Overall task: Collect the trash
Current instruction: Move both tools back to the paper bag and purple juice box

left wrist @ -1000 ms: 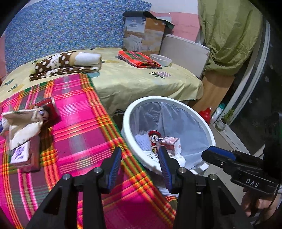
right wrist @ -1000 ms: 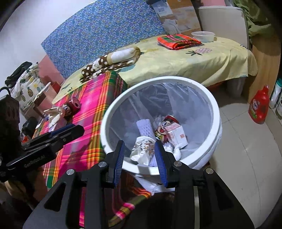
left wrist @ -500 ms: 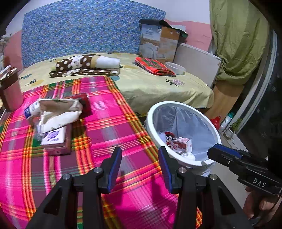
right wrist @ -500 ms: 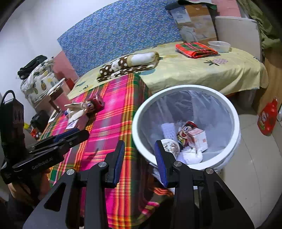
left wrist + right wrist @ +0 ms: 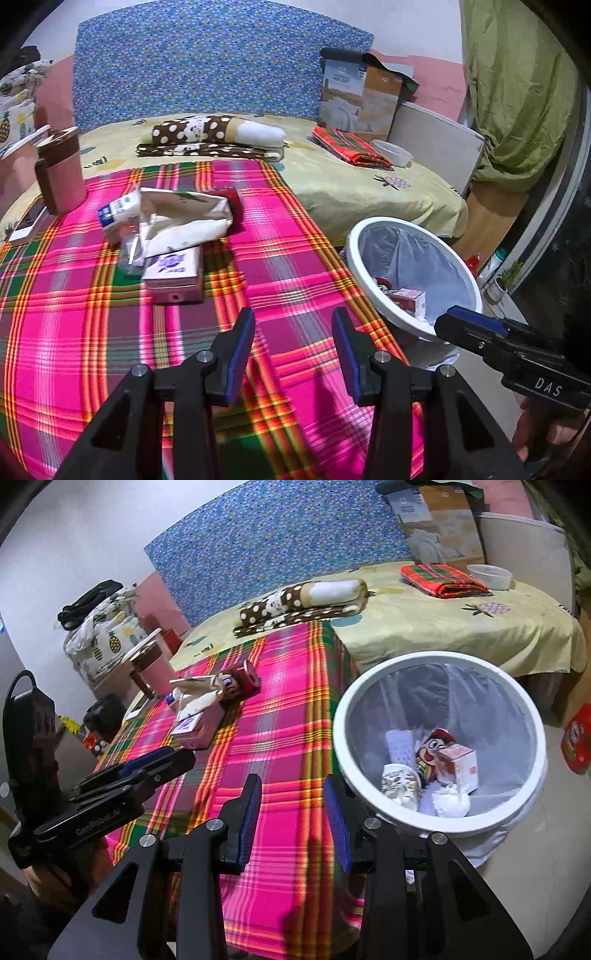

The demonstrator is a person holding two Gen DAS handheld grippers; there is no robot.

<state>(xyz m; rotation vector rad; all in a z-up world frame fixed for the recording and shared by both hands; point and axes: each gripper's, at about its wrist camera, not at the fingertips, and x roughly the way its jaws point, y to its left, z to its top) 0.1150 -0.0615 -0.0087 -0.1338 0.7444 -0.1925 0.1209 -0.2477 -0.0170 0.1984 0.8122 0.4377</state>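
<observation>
A pile of trash lies on the pink plaid cloth [image 5: 295, 266]: a crumpled cream paper bag [image 5: 181, 221], a pink carton [image 5: 173, 277], a red can [image 5: 231, 199] and a small white-and-blue pack [image 5: 118, 212]. My left gripper [image 5: 293, 332] hovers over the cloth short of the pile, open and empty. The white bin [image 5: 436, 661] with a clear liner stands beside the table and holds a paper cup [image 5: 400, 786], a small carton [image 5: 460, 764] and a printed can. My right gripper [image 5: 292, 797] hangs open and empty between cloth and bin.
A brown-and-pink tumbler [image 5: 61, 173] and a phone [image 5: 27, 225] sit at the cloth's left edge. Behind, on the yellow sheet, lie a polka-dot blanket [image 5: 218, 134], a folded red cloth [image 5: 347, 146] and a bowl [image 5: 391, 151]. A red bottle [image 5: 576, 738] stands on the floor.
Both grippers have swung left from the bin toward the plaid cloth. The trash pile now sits nearer the middle of the left wrist view. Both jaw gaps are unchanged.
</observation>
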